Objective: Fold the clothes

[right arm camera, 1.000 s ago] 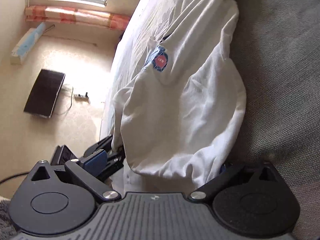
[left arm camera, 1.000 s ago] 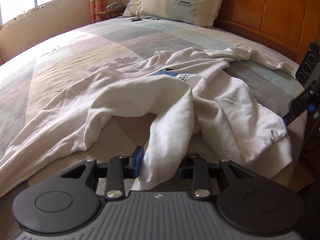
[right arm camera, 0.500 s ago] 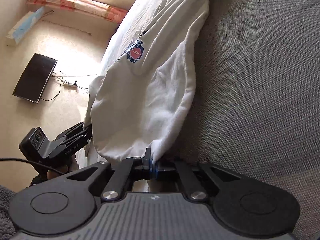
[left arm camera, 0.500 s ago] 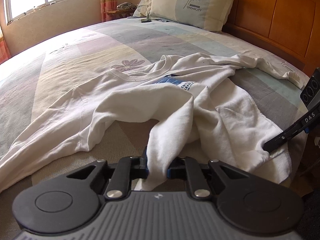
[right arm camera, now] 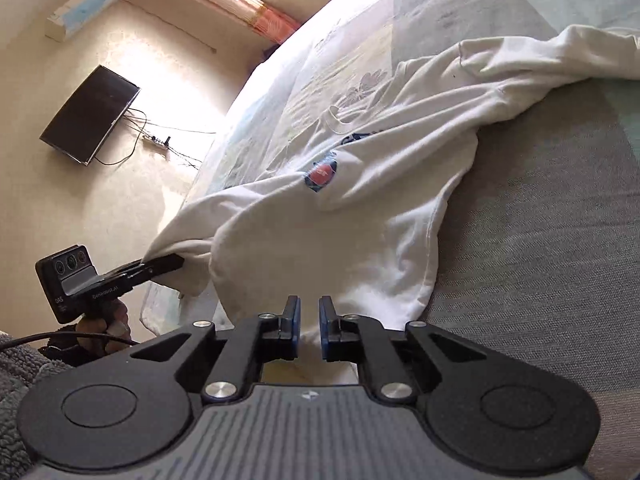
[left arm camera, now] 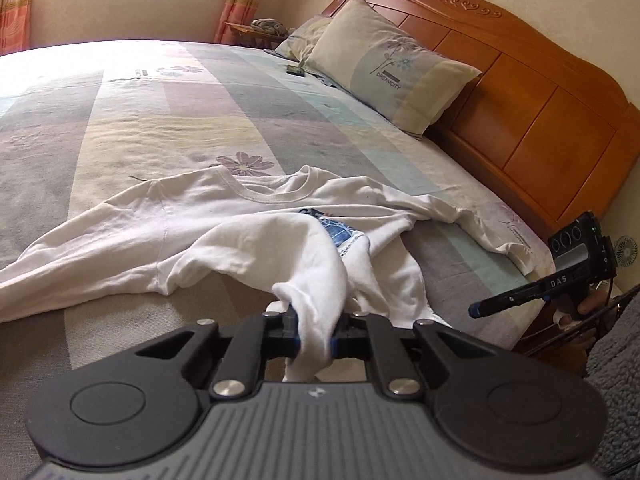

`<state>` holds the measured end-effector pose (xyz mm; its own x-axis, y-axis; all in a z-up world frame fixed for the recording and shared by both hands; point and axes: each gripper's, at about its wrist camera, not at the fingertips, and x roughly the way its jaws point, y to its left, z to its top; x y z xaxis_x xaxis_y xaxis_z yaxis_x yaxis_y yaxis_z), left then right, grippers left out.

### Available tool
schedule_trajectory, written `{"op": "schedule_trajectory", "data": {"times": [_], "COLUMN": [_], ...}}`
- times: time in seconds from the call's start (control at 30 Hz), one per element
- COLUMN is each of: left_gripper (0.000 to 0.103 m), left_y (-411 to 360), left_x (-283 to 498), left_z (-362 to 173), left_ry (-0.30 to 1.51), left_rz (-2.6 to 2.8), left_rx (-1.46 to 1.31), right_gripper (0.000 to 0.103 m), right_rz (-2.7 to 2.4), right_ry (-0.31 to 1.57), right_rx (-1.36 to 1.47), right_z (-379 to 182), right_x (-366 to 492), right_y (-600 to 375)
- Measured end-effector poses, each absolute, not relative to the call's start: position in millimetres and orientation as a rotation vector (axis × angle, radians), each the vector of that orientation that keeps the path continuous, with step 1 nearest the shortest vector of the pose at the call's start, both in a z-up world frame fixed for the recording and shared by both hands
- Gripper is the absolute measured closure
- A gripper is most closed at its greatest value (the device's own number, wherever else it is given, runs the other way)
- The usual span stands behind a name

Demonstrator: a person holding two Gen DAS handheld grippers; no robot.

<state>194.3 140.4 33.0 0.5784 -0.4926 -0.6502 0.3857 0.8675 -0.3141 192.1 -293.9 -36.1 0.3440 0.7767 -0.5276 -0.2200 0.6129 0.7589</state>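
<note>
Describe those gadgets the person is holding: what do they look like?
Each tool is matt black plastic with a ribbed grey body, round discs, silver rivets and blue-padded fingers: left tool, right tool. The handles carry a lens cluster, "DAS" lettering and a black cable. The sleeve is fuzzy grey fleece.

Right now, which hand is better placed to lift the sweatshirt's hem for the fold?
Left: the left gripper pinches the white sweatshirt at its hem; on the right gripper the fingers are opening, no cloth pinched between them.
</note>
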Motion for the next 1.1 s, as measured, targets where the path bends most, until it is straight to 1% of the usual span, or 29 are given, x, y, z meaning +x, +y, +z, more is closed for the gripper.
{"op": "schedule_trajectory", "data": {"times": [0.03, 0.07, 0.1, 0.17, 0.27, 0.33, 0.37, 0.4, 0.5, 0.63, 0.8, 0.9, 1.03, 1.1], "left_gripper": [0.093, 0.093, 0.093, 0.093, 0.093, 0.093, 0.093, 0.094, 0.094, 0.094, 0.094, 0.094, 0.094, 0.094], "left_y": [143.4, 146.3, 148.8, 152.7, 154.8, 155.7, 156.5, 157.3, 162.6, 172.3, 174.1, 172.2, 174.9, 174.9], "left_x": [195.0, 195.6, 196.4, 199.0, 205.1, 207.8, 207.3, 206.8, 201.8, 184.7, 152.9, 140.0, 137.2, 135.6], "left_z": [27.5, 22.1, 17.1, 10.4, 7.4, 9.2, 11.6, 14.0, 23.0, 35.5, 30.6, 12.7, -22.6, -33.4], "left_ry": [0.819, 0.830, 0.840, 0.856, 0.863, 0.862, 0.862, 0.863, 0.865, 0.872, 0.964, 1.020, 1.119, 1.157], "left_rz": [-0.493, -0.479, -0.467, -0.457, -0.463, -0.471, -0.472, -0.474, -0.473, -0.471, -0.477, -0.464, -0.420, -0.408], "left_rx": [-0.156, -0.175, -0.193, -0.220, -0.239, -0.244, -0.241, -0.238, -0.237, -0.252, -0.323, -0.357, -0.405, -0.392], "right_gripper": [0.072, 0.058, 0.052, 0.052, 0.053, 0.055, 0.069, 0.092, 0.092, 0.092, 0.092, 0.092, 0.092, 0.092], "right_rz": [0.699, 0.686, 0.674, 0.654, 0.686, 0.706, 0.697, 0.686, 0.701, 0.740, 0.738, 0.739, 0.708, 0.704], "right_ry": [1.060, 1.100, 1.130, 1.189, 1.122, 1.085, 1.104, 1.126, 1.144, 1.116, 1.109, 1.152, 1.293, 1.336], "right_rx": [0.638, 0.631, 0.627, 0.640, 0.717, 0.722, 0.704, 0.686, 0.635, 0.598, 0.560, 0.577, 0.514, 0.530], "right_z": [-45.4, -55.6, -65.2, -88.5, -96.6, -100.2, -101.1, -101.9, -89.0, -51.2, -14.0, -11.5, -38.1, -52.4], "right_x": [190.6, 189.8, 186.9, 178.4, 176.0, 178.6, 180.1, 181.7, 178.6, 169.2, 158.6, 156.0, 152.5, 149.4], "right_y": [-294.0, -285.2, -283.0, -275.8, -261.6, -246.4, -240.4, -234.4, -230.6, -263.0, -310.0, -322.3, -315.9, -311.7]}}
